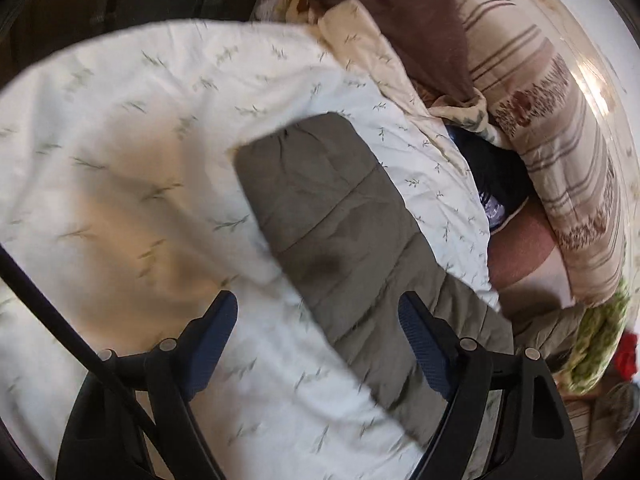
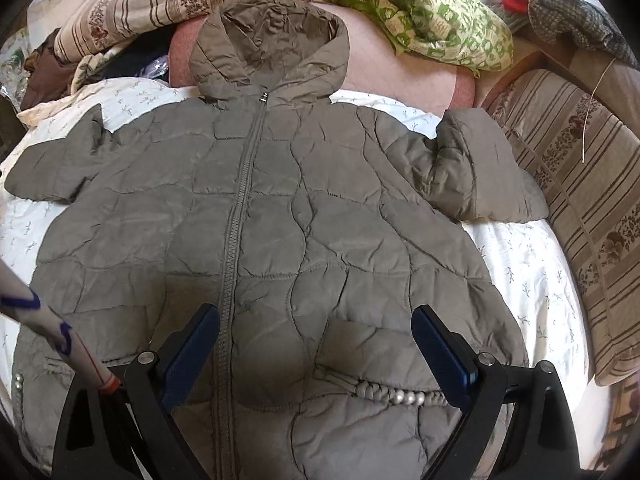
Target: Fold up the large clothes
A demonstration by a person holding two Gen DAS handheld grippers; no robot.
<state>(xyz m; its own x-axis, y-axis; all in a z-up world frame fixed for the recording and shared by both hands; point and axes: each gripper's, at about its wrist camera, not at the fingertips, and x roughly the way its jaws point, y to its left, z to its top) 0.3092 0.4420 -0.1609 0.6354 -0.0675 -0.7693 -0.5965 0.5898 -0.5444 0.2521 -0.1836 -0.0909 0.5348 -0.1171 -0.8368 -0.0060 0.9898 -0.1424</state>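
An olive-grey quilted hooded jacket [image 2: 304, 216] lies flat, front up and zipped, on a white leaf-print sheet [image 2: 532, 272]. Its hood [image 2: 272, 48] points away from me. Its right-hand sleeve [image 2: 476, 164] is bent back on itself; the other sleeve [image 2: 60, 168] stretches out left. My right gripper [image 2: 316, 324] is open and empty above the jacket's lower front. In the left wrist view that stretched sleeve [image 1: 340, 240] lies across the sheet [image 1: 132, 128]. My left gripper [image 1: 318, 312] is open and empty above the sleeve, the right finger over it.
Striped floral pillows [image 2: 168, 0] and a green patterned cloth [image 2: 432, 16] lie beyond the hood. A striped cushion [image 2: 592, 200] runs along the right. A brown blanket [image 1: 400, 12] and dark clothing [image 1: 496, 172] are piled near a pillow [image 1: 560, 152]. A dark cable [image 1: 60, 320] crosses the lower left.
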